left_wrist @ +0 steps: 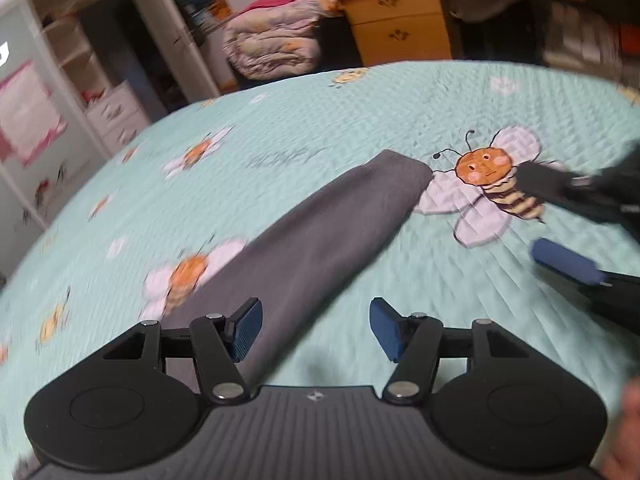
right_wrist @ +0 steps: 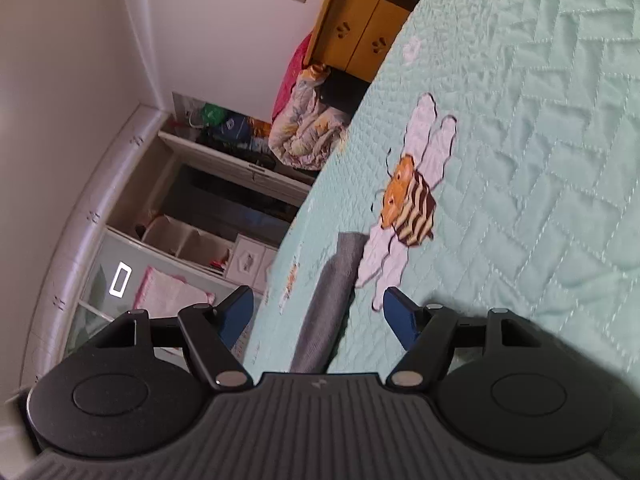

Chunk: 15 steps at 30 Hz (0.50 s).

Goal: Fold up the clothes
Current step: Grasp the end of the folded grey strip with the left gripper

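On one mint quilt (left_wrist: 360, 104), one grey garment (left_wrist: 320, 232), two grippers, left gripper (left_wrist: 316, 328) and right gripper (right_wrist: 318, 316), spread, empty.

Soft, even indoor light fills both views, with no hard glare. The left wrist view is smeared by motion: the white shelving (left_wrist: 72, 80) and flower prints on the mint quilt (left_wrist: 360, 112) streak, while the bee print (left_wrist: 492, 176) stays fairly crisp. The right wrist view is sharper; a dark shadow lies on the quilt (right_wrist: 540, 160) beside the gripper body. Fisheye curvature bends the bed edge and shelves.
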### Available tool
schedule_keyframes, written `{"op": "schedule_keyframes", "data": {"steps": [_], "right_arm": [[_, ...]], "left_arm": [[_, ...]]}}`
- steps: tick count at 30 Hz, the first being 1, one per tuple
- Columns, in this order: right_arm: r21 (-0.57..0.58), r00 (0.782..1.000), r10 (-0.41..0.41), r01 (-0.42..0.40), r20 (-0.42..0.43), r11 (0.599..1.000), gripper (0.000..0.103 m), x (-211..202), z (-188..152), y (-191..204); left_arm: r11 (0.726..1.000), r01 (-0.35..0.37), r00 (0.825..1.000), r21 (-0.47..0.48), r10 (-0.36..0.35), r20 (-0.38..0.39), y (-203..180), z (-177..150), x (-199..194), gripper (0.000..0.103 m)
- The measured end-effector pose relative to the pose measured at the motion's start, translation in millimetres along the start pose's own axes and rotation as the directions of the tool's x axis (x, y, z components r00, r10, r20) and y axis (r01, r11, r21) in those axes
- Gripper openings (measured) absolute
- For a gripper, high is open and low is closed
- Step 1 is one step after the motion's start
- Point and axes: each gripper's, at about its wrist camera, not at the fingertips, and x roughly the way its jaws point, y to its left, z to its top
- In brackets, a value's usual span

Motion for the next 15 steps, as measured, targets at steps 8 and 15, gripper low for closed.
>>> {"op": "schedule_keyframes", "data": {"steps": [8, 15], "right_arm": [[0.052, 0.999, 0.005, -0.007, 0.037, 0.999, 0.072, 4.1, 15.2, -9.9], [0.066, 0.999, 0.016, -0.019, 0.039, 0.998, 0.071, -1.3, 21.1, -17.0]], "left_arm": [[0.961, -0.113, 0.993, 0.253, 0.101, 0.062, -56.3, 15.9, 51.2, 0.065], [0.91, -0.272, 0.962, 0.313, 0.251, 0.109, -70.8, 35.1, 80.8, 0.069]]}}
